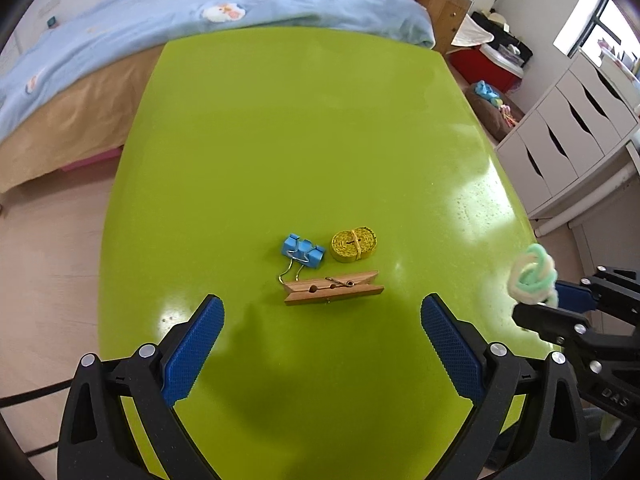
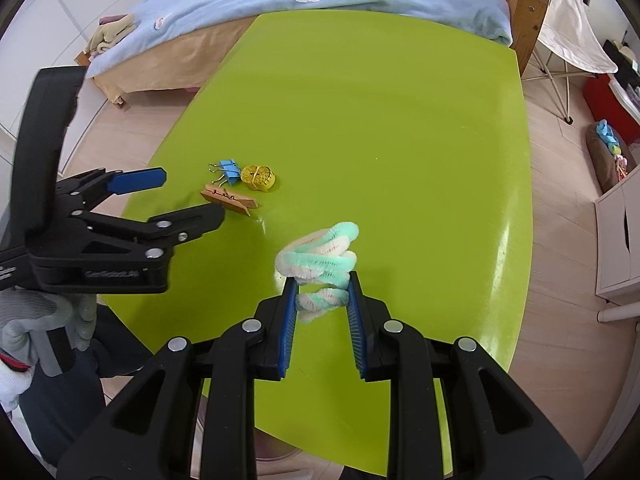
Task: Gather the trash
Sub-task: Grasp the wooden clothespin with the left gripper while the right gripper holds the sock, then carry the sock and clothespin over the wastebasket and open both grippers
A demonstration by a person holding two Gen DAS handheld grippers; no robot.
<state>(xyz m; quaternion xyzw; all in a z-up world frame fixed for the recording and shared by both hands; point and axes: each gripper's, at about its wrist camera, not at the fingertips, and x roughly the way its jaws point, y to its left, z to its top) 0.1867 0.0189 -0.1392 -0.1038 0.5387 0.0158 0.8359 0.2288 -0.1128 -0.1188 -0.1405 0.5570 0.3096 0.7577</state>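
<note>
On the green table (image 1: 304, 128) lie a blue binder clip (image 1: 302, 255), a yellow coiled tape (image 1: 354, 245) and a wooden clothespin (image 1: 333, 288), close together. My left gripper (image 1: 322, 312) is open and empty, hovering just short of the clothespin. My right gripper (image 2: 323, 286) is shut on a twisted mint-and-white pipe cleaner (image 2: 320, 258), held above the table's near right part. The pipe cleaner (image 1: 532, 274) and right gripper (image 1: 550, 300) also show at the right edge of the left wrist view. The clip (image 2: 230, 172), tape (image 2: 259, 178) and clothespin (image 2: 228, 199) sit left of it, by the left gripper (image 2: 192, 196).
A bed with a blue quilt (image 1: 160, 12) stands beyond the table's far edge. White drawers (image 1: 568, 136) and a red box (image 1: 486, 66) are at the right. A folding stand with cloth (image 2: 568, 40) stands at the far right. Wooden floor surrounds the table.
</note>
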